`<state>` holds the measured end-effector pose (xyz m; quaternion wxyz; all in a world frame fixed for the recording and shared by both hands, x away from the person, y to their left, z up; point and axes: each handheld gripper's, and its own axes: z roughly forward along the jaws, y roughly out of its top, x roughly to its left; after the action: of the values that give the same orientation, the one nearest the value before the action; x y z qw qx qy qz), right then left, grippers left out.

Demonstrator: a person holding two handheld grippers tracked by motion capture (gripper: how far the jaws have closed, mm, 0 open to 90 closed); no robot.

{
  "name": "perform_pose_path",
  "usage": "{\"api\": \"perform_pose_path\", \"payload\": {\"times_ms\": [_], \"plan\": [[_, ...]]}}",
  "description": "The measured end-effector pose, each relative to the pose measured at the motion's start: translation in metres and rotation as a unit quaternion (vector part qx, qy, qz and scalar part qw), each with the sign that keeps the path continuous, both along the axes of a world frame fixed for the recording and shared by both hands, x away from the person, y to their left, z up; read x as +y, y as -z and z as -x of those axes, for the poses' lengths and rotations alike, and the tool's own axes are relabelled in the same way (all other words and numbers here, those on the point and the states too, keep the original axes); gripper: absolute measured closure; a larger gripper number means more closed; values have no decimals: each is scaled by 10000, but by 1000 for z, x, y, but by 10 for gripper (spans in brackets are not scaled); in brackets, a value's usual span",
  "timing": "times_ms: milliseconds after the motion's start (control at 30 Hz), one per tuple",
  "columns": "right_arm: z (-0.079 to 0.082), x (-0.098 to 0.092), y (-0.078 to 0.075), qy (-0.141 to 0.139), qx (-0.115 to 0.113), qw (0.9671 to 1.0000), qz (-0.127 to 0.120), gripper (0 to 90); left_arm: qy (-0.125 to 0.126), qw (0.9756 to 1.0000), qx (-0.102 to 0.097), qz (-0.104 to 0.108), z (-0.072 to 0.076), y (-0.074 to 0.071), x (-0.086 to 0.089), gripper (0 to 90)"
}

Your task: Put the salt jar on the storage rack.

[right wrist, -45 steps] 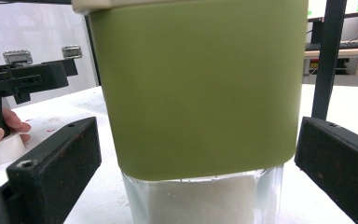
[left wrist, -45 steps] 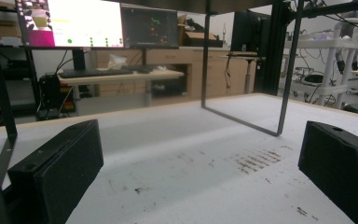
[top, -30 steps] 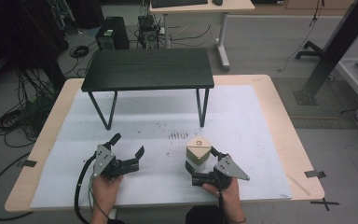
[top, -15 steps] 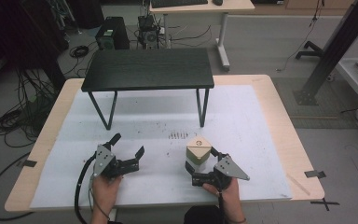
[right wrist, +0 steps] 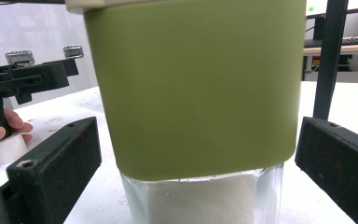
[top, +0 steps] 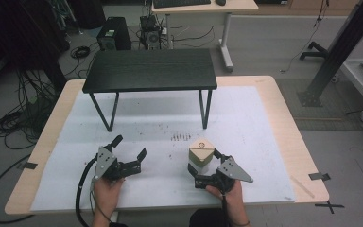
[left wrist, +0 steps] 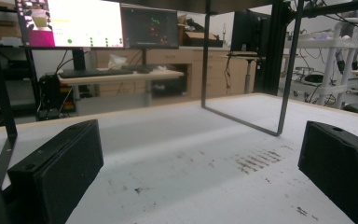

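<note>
A glass jar (top: 201, 152) with a tan lid, an olive-green band and white powder inside stands upright on the white sheet (top: 264, 132). My right gripper (top: 203, 160) is open, one jaw on each side of the jar, with a gap at both sides. In the right gripper view the jar (right wrist: 196, 84) rises close between the jaws of the right gripper (right wrist: 196, 186). My left gripper (top: 130, 147) rests open and empty on the sheet to the left. The left gripper view shows the left gripper (left wrist: 200, 177) with bare sheet between its jaws.
A low black table (top: 149, 70) on thin metal legs stands on the far half of the sheet; one leg (left wrist: 286, 70) is ahead of the left gripper. Dark specks (top: 180, 137) mark the sheet beyond the jar. The wooden tabletop edge (top: 302, 156) borders the sheet.
</note>
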<state>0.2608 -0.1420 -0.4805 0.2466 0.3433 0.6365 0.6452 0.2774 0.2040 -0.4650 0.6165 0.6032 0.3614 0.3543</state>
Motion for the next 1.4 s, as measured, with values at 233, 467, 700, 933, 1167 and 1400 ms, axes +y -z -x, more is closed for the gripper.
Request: {"api": "perform_pose_path", "payload": {"times_ms": [233,467,700,933,1167,1400], "plan": [[0,0,0,21,14,10000,-32,0,2,10000,3,-1,0,0,0,3],[0,0,0,36,19,10000,-33,0,3,10000,6,1,0,0,0,3],[0,0,0,34,4,10000,-12,0,1,10000,6,1,0,0,0,3],[0,0,0,34,5,10000,-15,0,2,10000,9,1,0,0,0,4],[0,0,0,41,14,10000,-18,0,2,10000,11,1,0,0,0,2],[0,0,0,46,-15,10000,18,0,2,10000,4,-4,0,0,0,2]]}}
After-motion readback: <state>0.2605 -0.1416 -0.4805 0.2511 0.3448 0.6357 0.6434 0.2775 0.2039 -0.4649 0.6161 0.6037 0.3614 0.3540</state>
